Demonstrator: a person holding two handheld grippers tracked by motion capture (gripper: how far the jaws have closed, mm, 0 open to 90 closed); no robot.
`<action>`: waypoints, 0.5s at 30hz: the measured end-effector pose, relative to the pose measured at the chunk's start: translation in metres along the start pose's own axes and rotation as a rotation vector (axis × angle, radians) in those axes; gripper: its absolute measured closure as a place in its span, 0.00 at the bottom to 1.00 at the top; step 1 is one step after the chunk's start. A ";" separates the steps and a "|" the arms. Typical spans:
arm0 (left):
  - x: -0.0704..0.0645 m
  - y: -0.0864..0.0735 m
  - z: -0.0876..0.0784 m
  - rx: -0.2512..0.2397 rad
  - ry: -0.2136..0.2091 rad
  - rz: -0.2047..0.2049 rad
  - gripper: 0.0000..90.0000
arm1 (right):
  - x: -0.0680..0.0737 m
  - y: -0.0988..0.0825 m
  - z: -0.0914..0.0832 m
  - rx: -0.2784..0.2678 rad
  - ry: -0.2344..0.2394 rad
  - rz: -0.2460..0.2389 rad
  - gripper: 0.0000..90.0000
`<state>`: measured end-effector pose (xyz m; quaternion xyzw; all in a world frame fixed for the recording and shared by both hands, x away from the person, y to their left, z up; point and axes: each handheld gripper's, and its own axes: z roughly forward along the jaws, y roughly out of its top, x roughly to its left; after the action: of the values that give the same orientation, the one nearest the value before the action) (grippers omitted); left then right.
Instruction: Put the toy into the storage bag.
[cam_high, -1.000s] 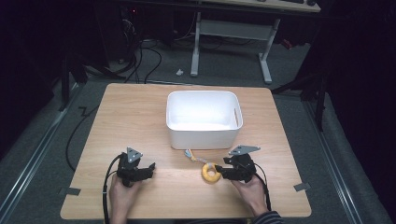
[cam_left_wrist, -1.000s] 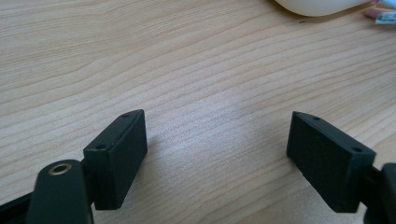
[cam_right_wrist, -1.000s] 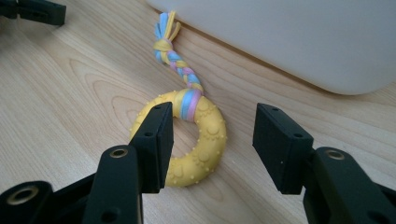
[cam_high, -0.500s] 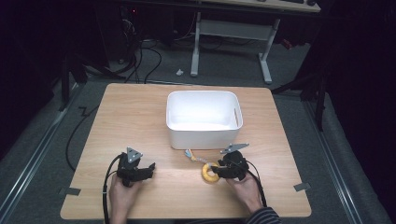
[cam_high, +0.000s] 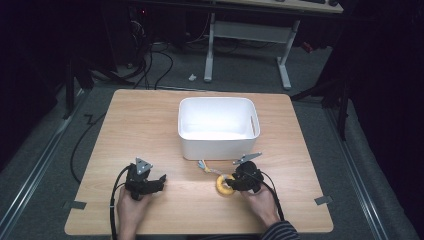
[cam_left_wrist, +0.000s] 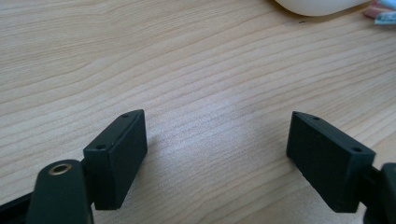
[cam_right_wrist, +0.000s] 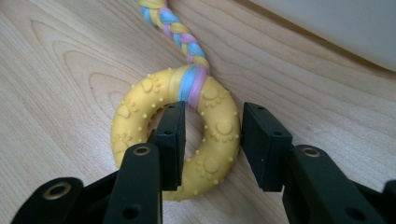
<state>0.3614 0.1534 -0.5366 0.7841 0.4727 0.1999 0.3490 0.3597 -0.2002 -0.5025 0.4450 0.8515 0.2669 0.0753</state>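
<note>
Currently R gripper (cam_right_wrist: 210, 140) fingers straddle yellow ring (cam_right_wrist: 215, 135) wall, not clamped; L gripper (cam_left_wrist: 217, 158) fingers apart, idle.

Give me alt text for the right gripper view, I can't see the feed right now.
The right gripper straddles one side of a yellow ring toy lying on the wooden table: one jaw stands in the ring's hole, the other outside it. A braided pastel rope runs from the ring toward a white bin.
</note>
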 end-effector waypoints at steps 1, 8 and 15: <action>0.000 0.000 0.000 0.000 0.000 0.000 0.23 | 0.000 0.000 0.000 0.000 0.000 0.000 0.69; 0.000 0.000 0.000 0.000 0.000 0.000 0.23 | -0.001 0.000 0.001 0.014 -0.008 -0.004 0.74; 0.000 0.000 0.000 0.000 0.000 0.000 0.23 | -0.003 0.000 0.001 0.013 0.005 -0.002 0.75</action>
<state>0.3614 0.1534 -0.5366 0.7841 0.4726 0.1999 0.3491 0.3613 -0.2021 -0.5033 0.4439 0.8539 0.2625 0.0708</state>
